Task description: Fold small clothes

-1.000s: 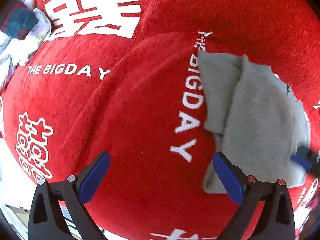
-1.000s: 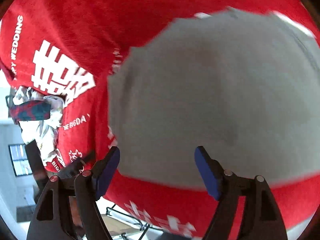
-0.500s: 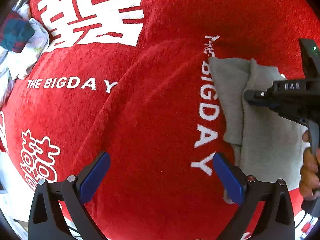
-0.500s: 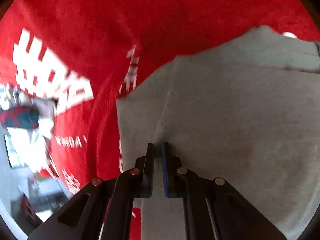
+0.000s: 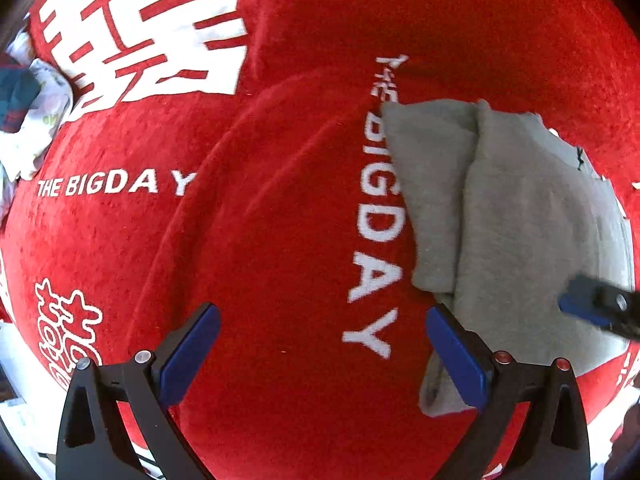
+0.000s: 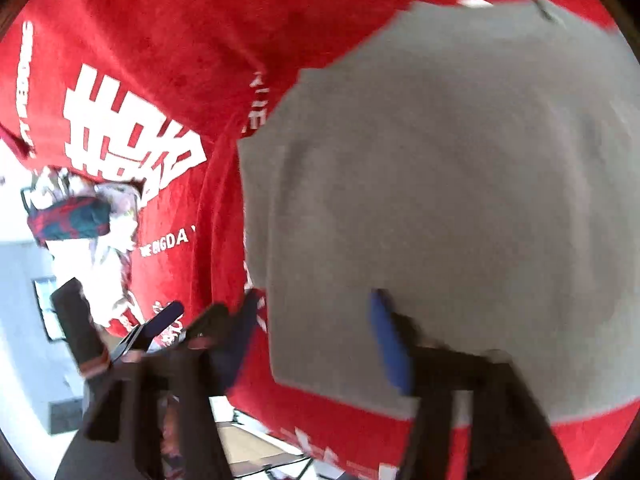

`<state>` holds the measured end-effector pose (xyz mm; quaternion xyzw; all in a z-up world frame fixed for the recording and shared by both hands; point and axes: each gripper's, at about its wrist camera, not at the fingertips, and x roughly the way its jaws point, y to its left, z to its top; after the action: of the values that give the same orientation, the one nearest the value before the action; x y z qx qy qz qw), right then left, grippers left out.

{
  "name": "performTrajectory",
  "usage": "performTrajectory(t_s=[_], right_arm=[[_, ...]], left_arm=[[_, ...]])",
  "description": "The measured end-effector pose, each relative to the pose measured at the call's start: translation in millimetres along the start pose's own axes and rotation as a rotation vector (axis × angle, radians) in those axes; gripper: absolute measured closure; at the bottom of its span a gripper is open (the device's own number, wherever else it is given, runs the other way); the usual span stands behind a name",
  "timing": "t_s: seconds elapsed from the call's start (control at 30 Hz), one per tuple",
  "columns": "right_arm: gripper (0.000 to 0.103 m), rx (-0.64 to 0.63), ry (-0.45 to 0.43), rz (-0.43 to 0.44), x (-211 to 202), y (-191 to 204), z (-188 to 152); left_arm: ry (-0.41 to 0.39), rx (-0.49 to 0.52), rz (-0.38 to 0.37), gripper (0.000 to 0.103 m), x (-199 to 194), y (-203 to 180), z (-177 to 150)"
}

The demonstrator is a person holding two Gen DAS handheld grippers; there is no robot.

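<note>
A grey garment lies folded on the red cloth, one layer lapped over another. My left gripper points straight down beside its left edge, open and holding nothing; its right finger reaches just over the garment's lower corner. In the blurred right wrist view the grey garment fills the right half. My right gripper hovers over its lower left edge with the jaws opening. The edge shows between the pads, which do not press it. One blue fingertip of the right gripper shows over the garment's right side.
A red plush cloth with white lettering covers the whole work surface. A pile of other small clothes, white and dark patterned, sits at its far left edge. One finger of the left gripper shows at lower left.
The right gripper was open, came down shut on the grey garment half a second ago, and now stands open and drawn back. The left gripper has hardly shifted.
</note>
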<state>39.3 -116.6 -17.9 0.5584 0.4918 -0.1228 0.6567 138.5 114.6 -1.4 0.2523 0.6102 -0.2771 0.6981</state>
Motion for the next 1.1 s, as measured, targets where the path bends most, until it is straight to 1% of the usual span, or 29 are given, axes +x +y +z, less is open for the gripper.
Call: performTrajectory(t_s=[0.13,0.2,0.27,0.33,0.57,0.73,0.93,1.1], right_arm=[[0.035,0.079,0.005,0.012,-14.1,-26.9,-21.9],[0.032,0.114,0.006,0.029,-19.4,-37.7,-32.6],[0.026,0.15,0.004,0.057,-23.5,-48.6,-43.6],[0.023,0.191,0.0,0.081,-25.4,-58.1,-52.5],[0.023,0.33,-0.017,0.132,-22.2,-91.7,-78.0],[0.023,0.37,-0.045,0.161,-21.3,-102.6,-82.7],[0.023,0.436,-0.081,0.241,-14.3,-111.2,-84.5],[0.023,0.471,-0.101,0.309,-3.6,-109.6,-84.4]], left_arm=[[0.014,0.018,0.001,0.0,2.3,-11.9,-1.6],[0.019,0.028,0.007,0.0,2.8,-16.8,-2.5],[0.022,0.039,0.01,0.0,3.5,-21.0,-3.2],[0.027,0.054,0.014,0.0,4.1,-26.9,-4.1],[0.044,0.074,0.026,0.0,6.8,-39.2,-5.1],[0.046,0.103,0.032,0.0,7.4,-48.7,-5.4],[0.054,0.107,0.027,0.0,11.2,-50.9,-5.3],[0.073,0.11,0.0,0.0,16.2,-50.2,-3.9]])
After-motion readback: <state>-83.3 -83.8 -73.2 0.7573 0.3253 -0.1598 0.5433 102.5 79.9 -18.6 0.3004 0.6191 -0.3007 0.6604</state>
